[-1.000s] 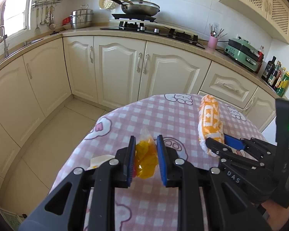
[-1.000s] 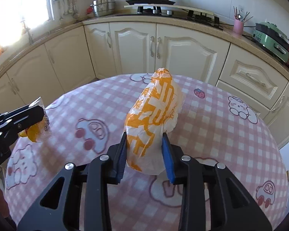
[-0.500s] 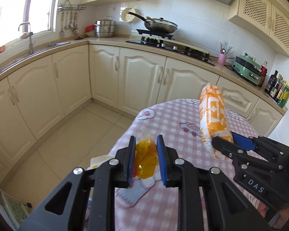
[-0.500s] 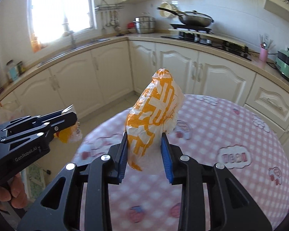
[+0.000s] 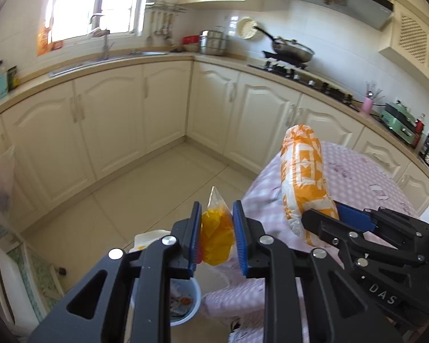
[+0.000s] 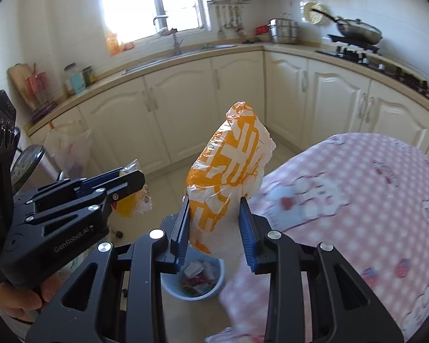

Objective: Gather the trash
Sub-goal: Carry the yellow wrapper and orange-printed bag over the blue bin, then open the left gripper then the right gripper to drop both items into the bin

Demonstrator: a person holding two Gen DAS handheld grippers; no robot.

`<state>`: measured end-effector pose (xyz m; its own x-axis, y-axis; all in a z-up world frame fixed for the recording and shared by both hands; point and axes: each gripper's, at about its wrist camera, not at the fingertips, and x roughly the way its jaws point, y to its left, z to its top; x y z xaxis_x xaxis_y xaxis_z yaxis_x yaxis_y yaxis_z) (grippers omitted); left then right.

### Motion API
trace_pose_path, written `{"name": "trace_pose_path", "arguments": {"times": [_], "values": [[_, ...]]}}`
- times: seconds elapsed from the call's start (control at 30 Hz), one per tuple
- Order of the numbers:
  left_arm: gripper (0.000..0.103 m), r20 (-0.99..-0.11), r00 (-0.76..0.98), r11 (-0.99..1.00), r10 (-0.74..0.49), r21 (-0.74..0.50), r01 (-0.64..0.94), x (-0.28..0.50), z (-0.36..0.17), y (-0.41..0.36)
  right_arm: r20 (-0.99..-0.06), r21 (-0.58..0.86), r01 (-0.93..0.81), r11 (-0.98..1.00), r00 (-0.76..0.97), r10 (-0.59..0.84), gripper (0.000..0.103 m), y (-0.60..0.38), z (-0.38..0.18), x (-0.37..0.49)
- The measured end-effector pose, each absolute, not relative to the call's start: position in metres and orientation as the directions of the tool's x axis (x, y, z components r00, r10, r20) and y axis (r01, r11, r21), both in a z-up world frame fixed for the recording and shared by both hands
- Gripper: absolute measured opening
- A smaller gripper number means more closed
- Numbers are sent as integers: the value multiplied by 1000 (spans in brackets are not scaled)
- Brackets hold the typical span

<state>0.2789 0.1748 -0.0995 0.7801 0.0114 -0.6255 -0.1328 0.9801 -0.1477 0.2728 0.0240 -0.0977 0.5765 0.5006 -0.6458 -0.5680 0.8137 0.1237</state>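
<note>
Left tool (image 5: pixel 216 235), lower centre of the left wrist view, clenched on a small crumpled yellow plastic wrapper (image 5: pixel 216 235). Right tool (image 6: pixel 214 225), lower centre of the right wrist view, grasping an orange-and-white printed plastic bag (image 6: pixel 228 183), held upright. Round pale-blue plastic bin (image 6: pixel 193 281) holding scraps, on the floor directly below both tools. Bench with pink checked cloth (image 6: pixel 357 200) at right of frame.

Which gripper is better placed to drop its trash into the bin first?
Right. The right gripper holds its orange-and-white bag directly above the blue bin; the left gripper sits off to the side.
</note>
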Motion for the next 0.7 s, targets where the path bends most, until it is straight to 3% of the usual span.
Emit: {"name": "trace_pose_path", "arguments": {"times": [0.43,0.7], "values": [[21,-759,651,915,24,-246,-321,251,-227,276,-765,174,-608,775,412,495,30,125,-198,263],[25,-782,623,890,4,-281,-359,272,-272,300,-812,150,-585,797,387,437,30,143,-239,278]]}}
